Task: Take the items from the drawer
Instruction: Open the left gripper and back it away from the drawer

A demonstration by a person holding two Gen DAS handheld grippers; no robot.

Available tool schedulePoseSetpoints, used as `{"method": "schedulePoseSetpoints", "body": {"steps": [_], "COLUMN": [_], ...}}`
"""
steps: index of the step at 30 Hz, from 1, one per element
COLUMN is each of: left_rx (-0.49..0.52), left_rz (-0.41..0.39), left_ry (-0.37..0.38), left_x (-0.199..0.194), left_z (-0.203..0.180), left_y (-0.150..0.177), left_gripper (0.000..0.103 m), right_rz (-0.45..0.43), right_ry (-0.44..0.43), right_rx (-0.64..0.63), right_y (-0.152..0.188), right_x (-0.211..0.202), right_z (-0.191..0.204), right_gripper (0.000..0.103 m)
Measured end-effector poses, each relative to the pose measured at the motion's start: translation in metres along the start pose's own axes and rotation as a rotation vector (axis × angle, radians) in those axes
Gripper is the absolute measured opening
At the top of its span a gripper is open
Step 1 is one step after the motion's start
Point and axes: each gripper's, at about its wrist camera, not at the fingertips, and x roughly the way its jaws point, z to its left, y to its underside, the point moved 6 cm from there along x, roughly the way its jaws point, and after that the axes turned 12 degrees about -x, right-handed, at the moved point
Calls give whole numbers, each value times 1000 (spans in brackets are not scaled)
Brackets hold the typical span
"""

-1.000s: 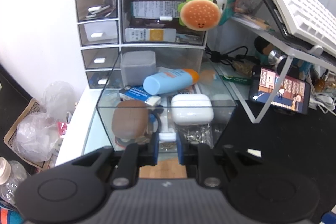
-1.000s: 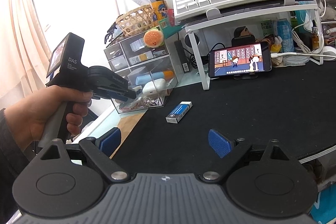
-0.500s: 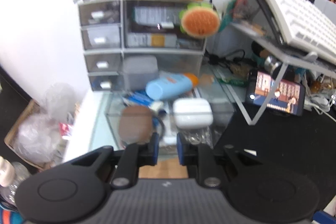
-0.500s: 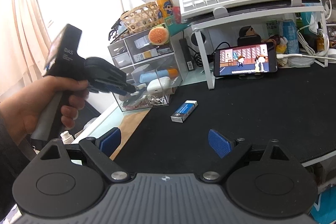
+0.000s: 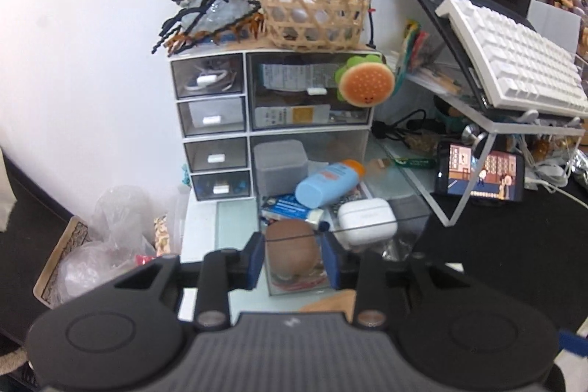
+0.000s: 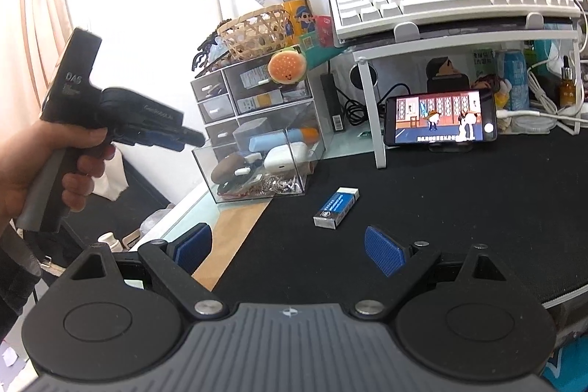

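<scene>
Two blue pads of our left gripper (image 5: 293, 258) sit a little apart in the left wrist view. They have just been opening, and nothing is pinched between them. Past them we see the clear drawer (image 5: 415, 219), pulled out of the small white cabinet (image 5: 250, 131) and full of stuff. A brown round thing (image 5: 290, 250) lies at its front, a white earbud case (image 5: 365, 221) beside it, and a blue tube (image 5: 327, 186) further back. We think the gap may be too small for the brown thing, so the pads could bump it and push it deeper. They could also knock the drawer's front wall. In the right wrist view our right gripper (image 6: 286, 245) is wide open and holds nothing, low over the black mat (image 6: 459, 201). A blue and white eraser (image 6: 336, 207) already lies there, well apart from the drawer. If we swing over carelessly, we might sweep it off the desk.
</scene>
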Motion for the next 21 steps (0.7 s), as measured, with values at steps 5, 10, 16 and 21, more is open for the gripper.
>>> {"method": "schedulePoseSetpoints", "body": {"steps": [5,10,16,21], "left_rx": [-16,10,30,75], "left_rz": [9,-11,-20,-70], "left_ry": [39,58,94,113], "left_x": [-7,-51,-85,-132], "left_z": [38,115,211,302], "left_y": [5,18,40,75], "left_gripper": [49,70,82,91], "right_rz": [4,-7,-12,-7], "right_ry": [28,40,69,88], "right_rx": [-10,-19,-33,-53], "right_y": [-3,-10,-15,-21], "right_x": [7,11,18,24], "right_z": [3,9,10,11], "right_gripper": [94,94,94,94]}}
